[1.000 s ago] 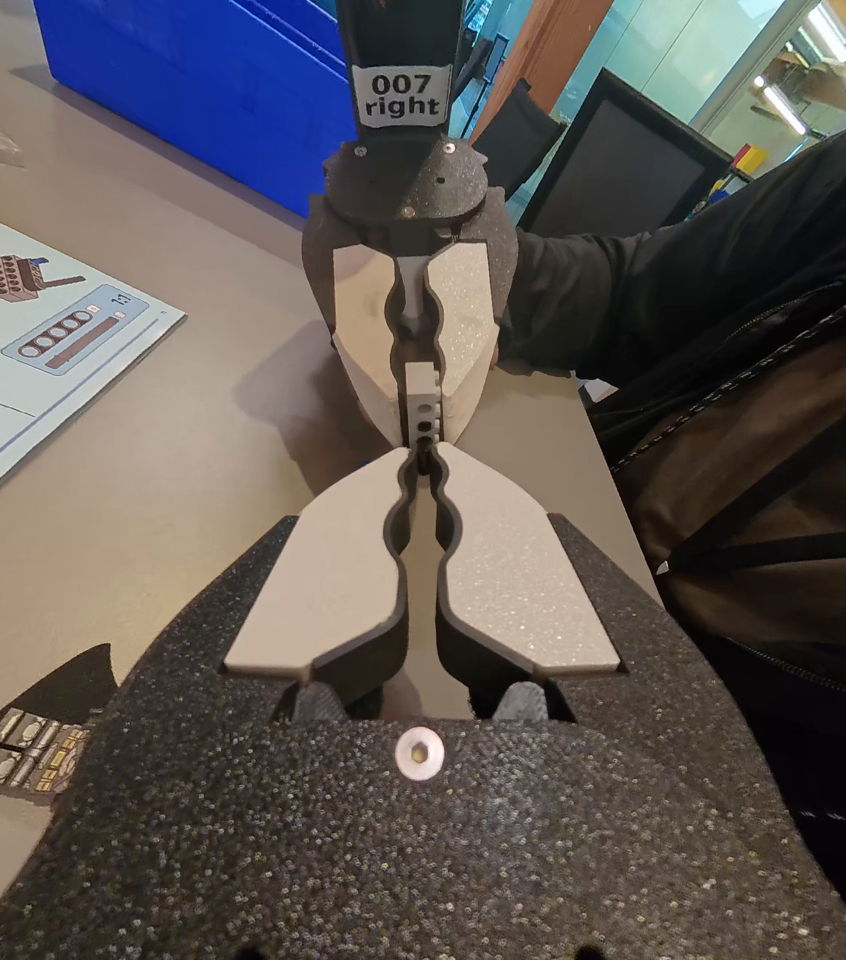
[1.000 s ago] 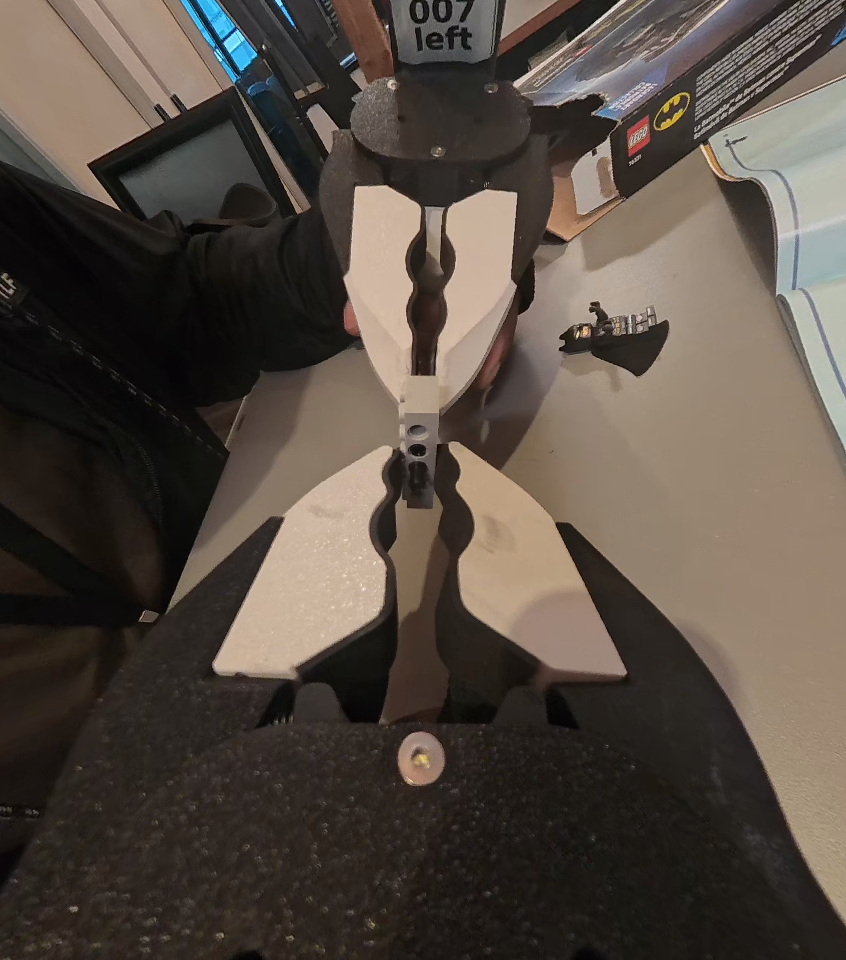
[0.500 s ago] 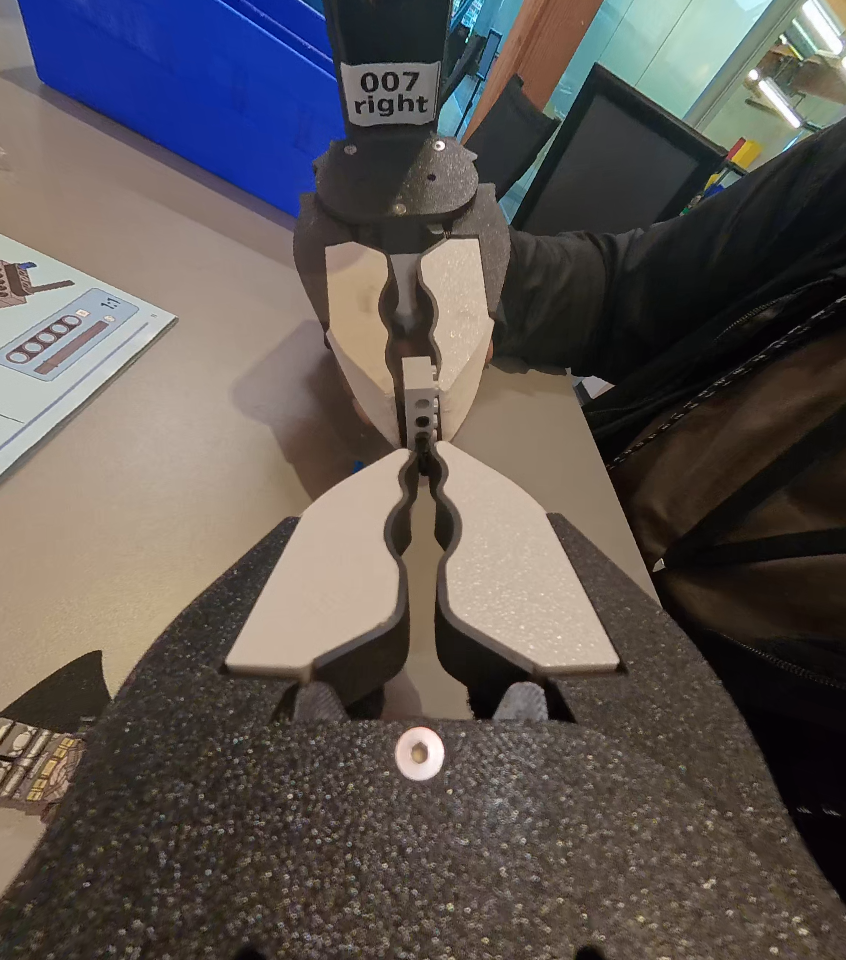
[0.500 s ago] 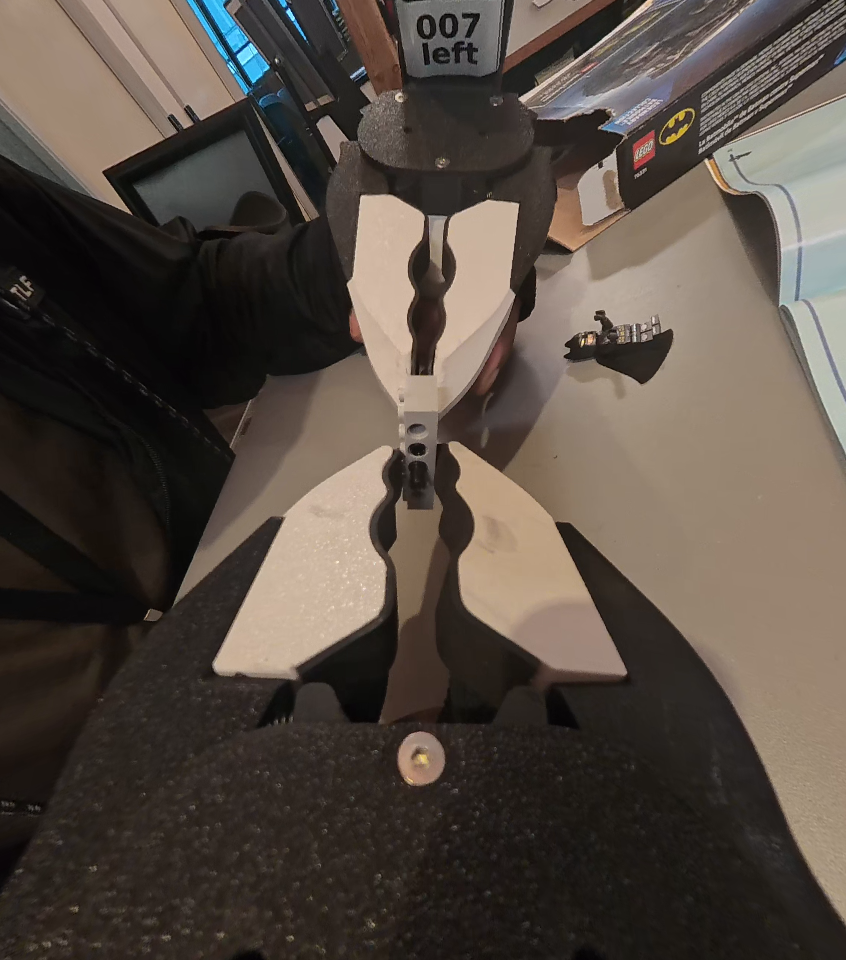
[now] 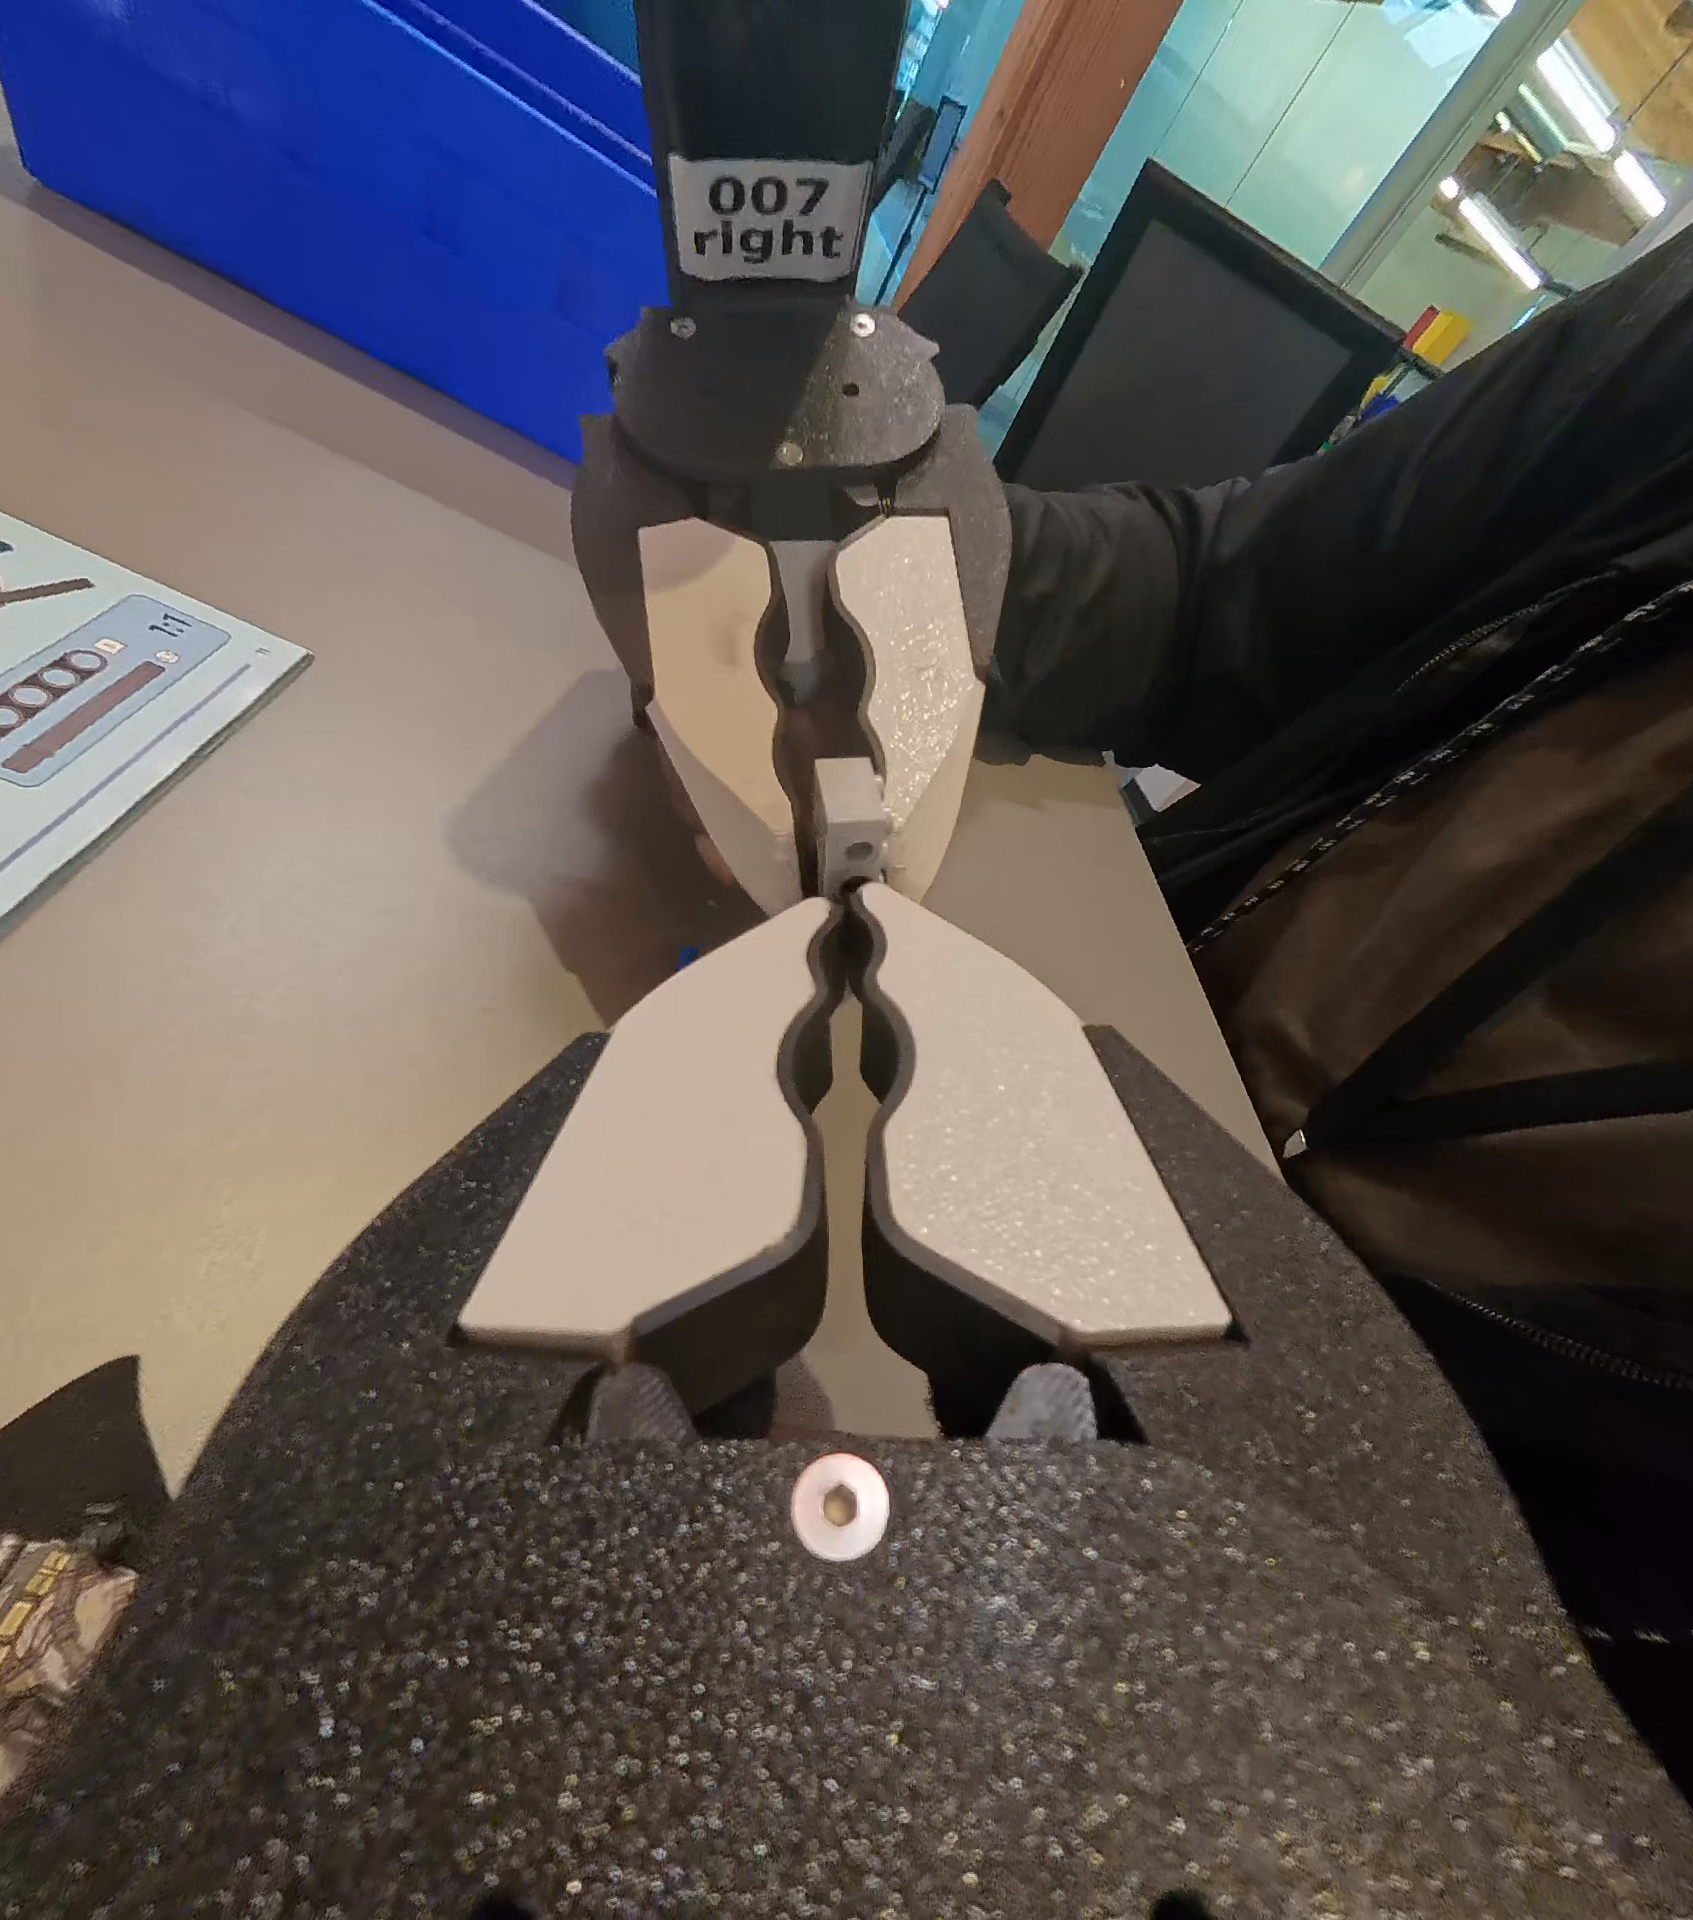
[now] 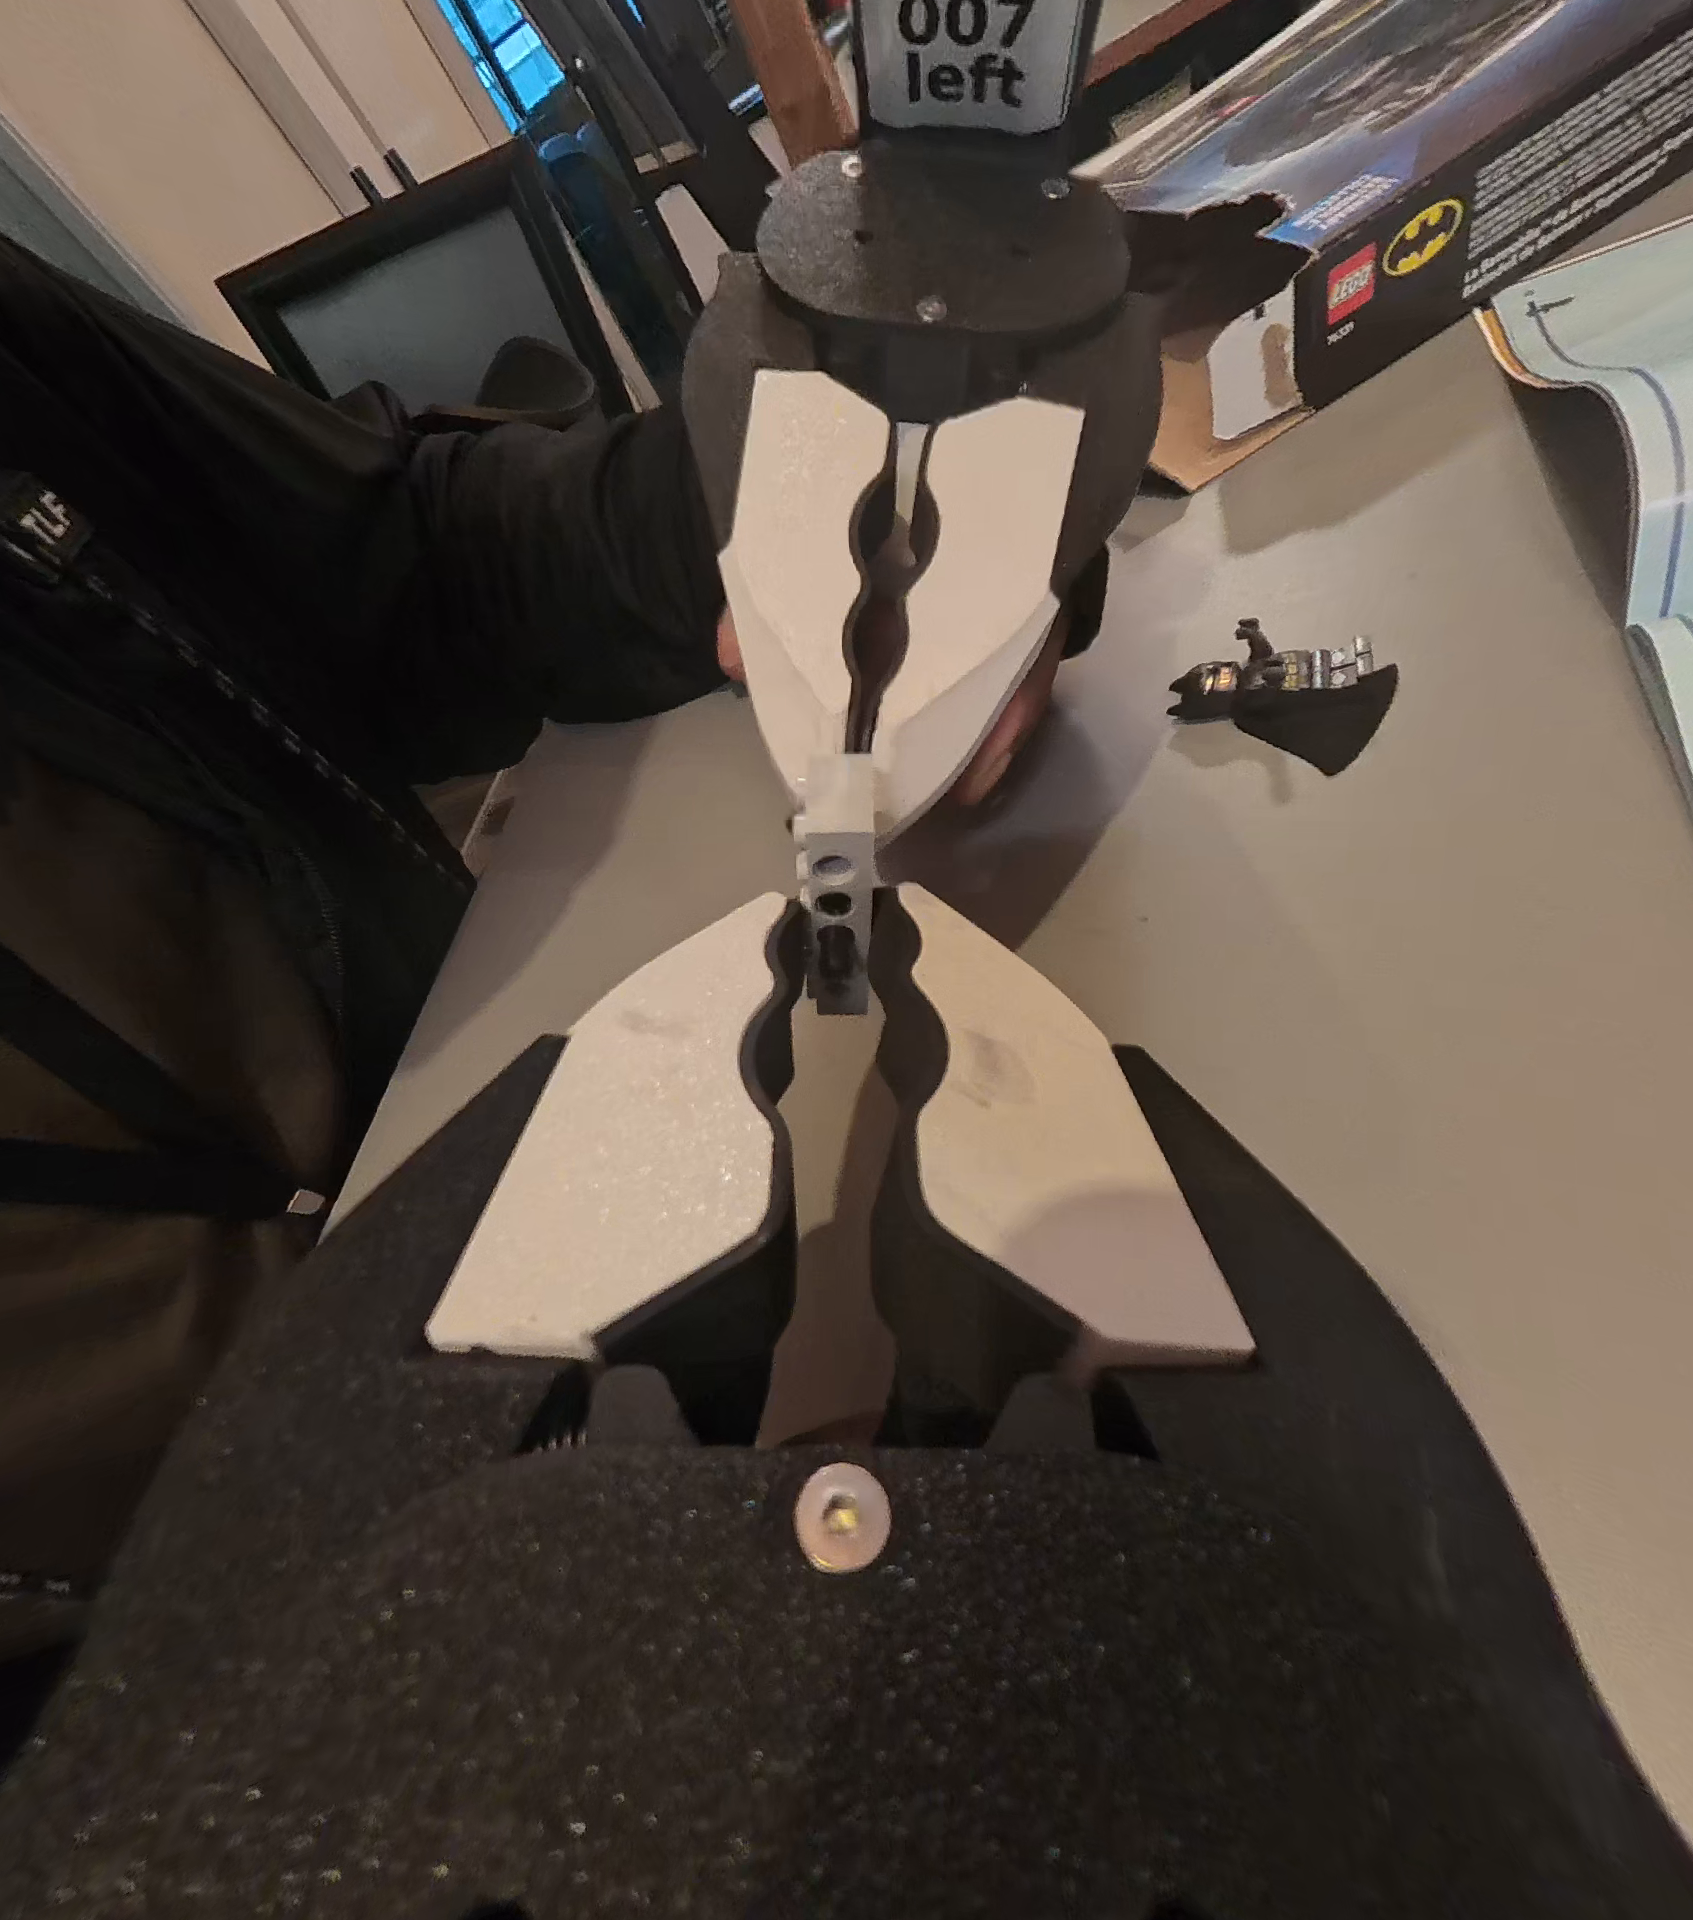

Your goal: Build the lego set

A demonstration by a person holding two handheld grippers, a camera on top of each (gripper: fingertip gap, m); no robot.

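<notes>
In right claw (image 6: 840, 914) – grey holed brick (image 6: 837, 883).

— What is the room looking like from where you are standing?

— A grey table (image 5: 198, 1091) is stretching toward glass partitions (image 5: 1289, 125), and ceiling strip lights (image 5: 1569, 73) are glowing beyond them. A wooden post (image 5: 1018, 135) is rising behind the table.

— Any furniture?

— A dark screen (image 5: 1195, 364) is standing by a black chair (image 5: 987, 291). On the other side, pale cabinet doors (image 6: 302, 125) are lining the wall, and another dark-framed screen (image 6: 406, 301) is sitting below them.
</notes>
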